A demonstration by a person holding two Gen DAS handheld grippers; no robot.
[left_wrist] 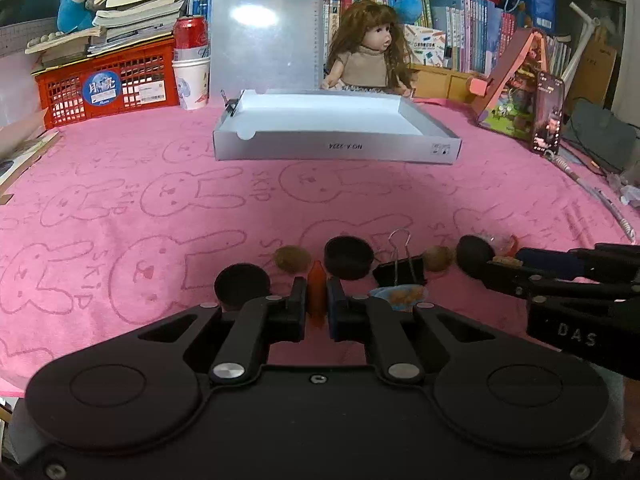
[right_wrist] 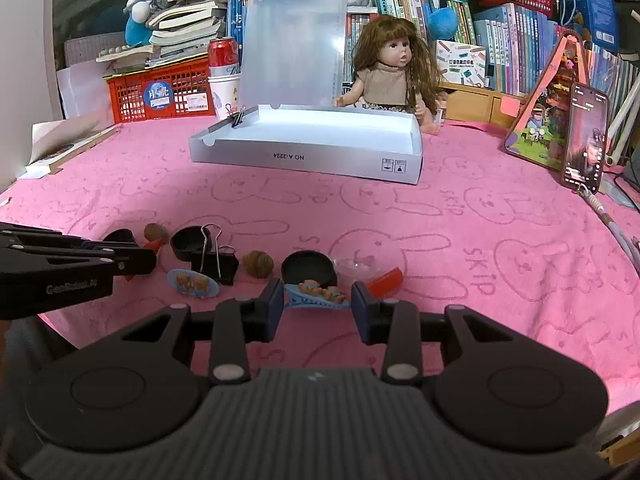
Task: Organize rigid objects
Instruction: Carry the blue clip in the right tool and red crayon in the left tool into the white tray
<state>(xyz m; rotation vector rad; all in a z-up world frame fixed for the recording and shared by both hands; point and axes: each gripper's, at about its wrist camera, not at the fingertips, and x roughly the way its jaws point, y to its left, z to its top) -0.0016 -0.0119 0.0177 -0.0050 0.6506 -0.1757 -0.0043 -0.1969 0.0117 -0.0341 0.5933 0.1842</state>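
My left gripper [left_wrist: 317, 296] is shut on a small orange crayon-like piece [left_wrist: 316, 290], low over the pink towel. My right gripper [right_wrist: 318, 306] is shut on a blue oval clip with little tan bears [right_wrist: 316, 294], which spans the gap from pad to pad. Around them lies a row of small items: black caps [left_wrist: 348, 256], walnuts [left_wrist: 292, 258], a black binder clip [left_wrist: 400, 270], and a second blue oval clip [right_wrist: 192, 284]. An open white box [left_wrist: 336, 146] sits farther back on the towel, empty as far as I can see.
Right of my right gripper lie a clear plastic dome [right_wrist: 354, 266] and a red piece [right_wrist: 386, 280]. Behind the box stand a doll [left_wrist: 372, 52], a clipboard [left_wrist: 264, 28], a red crate [left_wrist: 108, 84] and a cup holding a can [left_wrist: 192, 76]. A phone [right_wrist: 584, 140] leans at the right.
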